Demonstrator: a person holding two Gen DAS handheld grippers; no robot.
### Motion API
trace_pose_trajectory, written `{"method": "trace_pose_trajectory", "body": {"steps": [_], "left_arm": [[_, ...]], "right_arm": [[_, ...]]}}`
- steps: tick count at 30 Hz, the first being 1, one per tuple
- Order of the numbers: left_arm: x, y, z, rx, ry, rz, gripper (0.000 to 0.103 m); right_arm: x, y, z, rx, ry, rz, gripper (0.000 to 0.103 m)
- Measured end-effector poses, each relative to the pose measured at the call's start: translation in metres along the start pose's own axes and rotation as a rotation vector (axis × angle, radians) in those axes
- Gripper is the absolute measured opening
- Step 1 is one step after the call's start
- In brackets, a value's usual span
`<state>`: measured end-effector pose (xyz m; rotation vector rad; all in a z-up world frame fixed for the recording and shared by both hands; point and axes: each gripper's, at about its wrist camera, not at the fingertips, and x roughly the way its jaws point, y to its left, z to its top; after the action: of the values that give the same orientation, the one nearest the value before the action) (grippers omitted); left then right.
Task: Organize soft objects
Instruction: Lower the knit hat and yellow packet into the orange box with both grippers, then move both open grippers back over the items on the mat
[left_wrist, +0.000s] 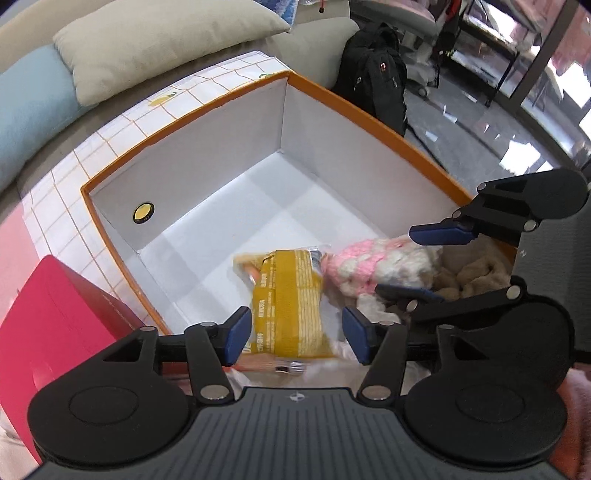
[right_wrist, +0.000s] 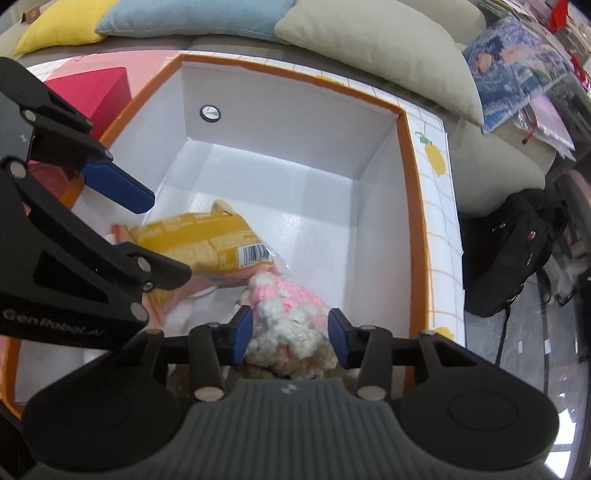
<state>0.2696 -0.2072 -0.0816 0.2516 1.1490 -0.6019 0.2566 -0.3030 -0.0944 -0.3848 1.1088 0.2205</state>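
An orange-rimmed box with a white inside (left_wrist: 184, 125) (right_wrist: 413, 155) holds a yellow plastic packet (left_wrist: 291, 310) (right_wrist: 199, 236) and a pink and white fluffy knit item (left_wrist: 373, 267) (right_wrist: 288, 317). A beige plush cloth (left_wrist: 476, 273) lies beside the knit. My left gripper (left_wrist: 295, 332) is open above the yellow packet, fingers either side, not touching. My right gripper (right_wrist: 290, 334) is open above the knit item; it also shows in the left wrist view (left_wrist: 421, 262). The left gripper shows in the right wrist view (right_wrist: 147, 236).
The box sits on a white grid-pattern cloth (left_wrist: 110, 136) (right_wrist: 439, 192). A red box (left_wrist: 55, 314) (right_wrist: 99, 88) stands beside it. Pillows (left_wrist: 155, 40) (right_wrist: 380, 48) lie behind. A black backpack (left_wrist: 373, 85) (right_wrist: 513, 243) stands on the floor.
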Motion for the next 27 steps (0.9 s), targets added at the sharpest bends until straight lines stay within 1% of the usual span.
{"method": "trace_pose_trajectory", "body": {"steps": [1, 5, 7, 10, 13, 16, 19, 23, 27], "left_arm": [[-0.004, 0.000, 0.000, -0.002, -0.010, -0.001, 0.068], [-0.024, -0.001, 0.000, 0.004, -0.059, 0.003, 0.069], [-0.036, -0.001, -0.003, 0.005, -0.097, 0.006, 0.069], [-0.058, 0.001, -0.011, -0.005, -0.168, 0.012, 0.069], [-0.082, 0.005, -0.023, -0.027, -0.254, 0.020, 0.069], [-0.104, 0.011, -0.041, -0.053, -0.334, 0.030, 0.069], [-0.122, 0.021, -0.063, -0.100, -0.395, 0.064, 0.069], [-0.139, 0.035, -0.095, -0.155, -0.440, 0.124, 0.069], [-0.149, 0.049, -0.128, -0.216, -0.444, 0.173, 0.069]], "right_arm": [[-0.002, 0.000, 0.001, -0.006, 0.002, -0.005, 0.055], [-0.016, 0.001, 0.005, -0.013, 0.002, -0.035, 0.057], [-0.026, 0.000, 0.007, 0.000, -0.015, -0.043, 0.062], [-0.046, 0.000, 0.007, 0.047, -0.073, -0.075, 0.062], [-0.068, 0.003, 0.005, 0.129, -0.152, -0.093, 0.063], [-0.087, 0.014, 0.001, 0.206, -0.239, -0.072, 0.067], [-0.100, 0.032, -0.006, 0.264, -0.311, -0.043, 0.067], [-0.109, 0.060, -0.016, 0.329, -0.379, -0.007, 0.067], [-0.114, 0.087, -0.021, 0.385, -0.412, 0.055, 0.067]]}}
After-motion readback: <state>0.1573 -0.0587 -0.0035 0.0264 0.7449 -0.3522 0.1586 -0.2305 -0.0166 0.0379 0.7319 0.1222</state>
